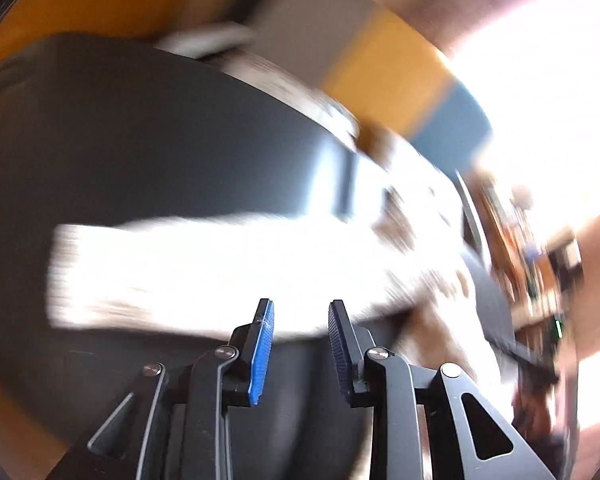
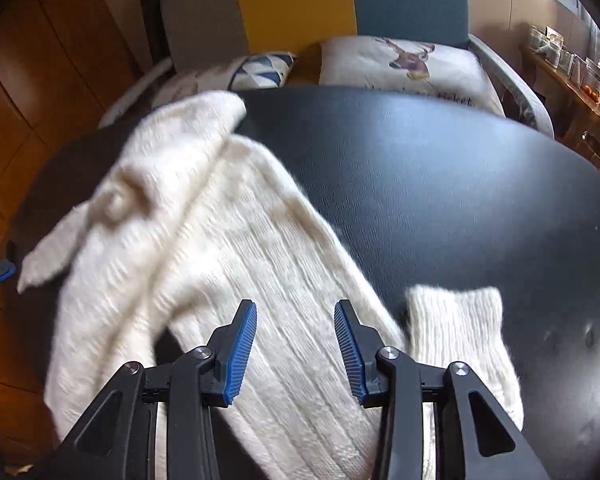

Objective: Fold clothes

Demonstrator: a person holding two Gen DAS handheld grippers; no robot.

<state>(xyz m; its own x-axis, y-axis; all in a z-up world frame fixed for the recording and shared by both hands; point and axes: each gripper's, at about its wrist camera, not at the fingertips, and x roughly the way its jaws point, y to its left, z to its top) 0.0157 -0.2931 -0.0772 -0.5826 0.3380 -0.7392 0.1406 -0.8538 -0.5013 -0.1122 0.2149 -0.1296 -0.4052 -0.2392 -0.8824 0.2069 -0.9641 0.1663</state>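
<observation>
Broadly, a dark table [image 2: 440, 184] fills most of the right wrist view, its curved far edge running across the upper half of the frame. A cream knitted sweater [image 2: 228, 248] lies spread on it, covering the left and lower middle of the frame, with a crumpled collar area at the upper left and a ribbed sleeve [image 2: 460, 332] lying flat at the lower right, its cuff end toward the middle of the table. Beyond the table's far edge sit a white cushion with a deer print [image 2: 404, 64] at the upper middle and a smaller cushion with blue triangles [image 2: 260, 70] to its left, in front of yellow and blue panels.

The right gripper [image 2: 295, 344] hangs over the sweater's body at the bottom centre, its blue-padded jaws well apart and holding nothing.

The left wrist view is heavily blurred. The same table [image 1: 140, 140] takes up the left and centre, and the sweater [image 1: 204, 272] shows as a bright white band across the middle. The left gripper [image 1: 300, 344] at the bottom centre has its jaws parted with a clear gap and nothing between them.
</observation>
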